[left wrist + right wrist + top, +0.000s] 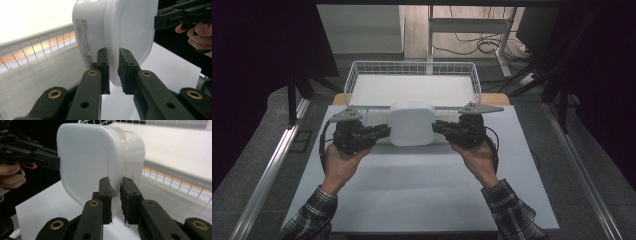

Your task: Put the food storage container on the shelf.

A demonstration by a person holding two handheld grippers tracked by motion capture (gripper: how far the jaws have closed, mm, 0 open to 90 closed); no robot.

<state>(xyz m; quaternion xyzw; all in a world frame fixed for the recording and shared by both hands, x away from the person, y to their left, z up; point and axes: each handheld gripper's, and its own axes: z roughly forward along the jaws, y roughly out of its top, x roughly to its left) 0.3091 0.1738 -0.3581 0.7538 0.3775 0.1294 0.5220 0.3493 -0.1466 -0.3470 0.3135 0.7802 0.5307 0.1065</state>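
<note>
The white plastic box with a lid (412,123) is up in the air over the white table (422,190), just in front of the white wire basket (412,67). Two grippers hold it, one on each side, so it stays flat and does not tip. My guess is that it needs both because it is wide and smooth, and that it is going into the basket. The left gripper (384,131) pinches the lid's rim on the left side. In the left gripper view its fingers (103,65) are clamped on that thin rim, with the box just past the tips. The right gripper (438,126) does the same on the other side, its fingers (105,192) squeezing the rim tight.
</note>
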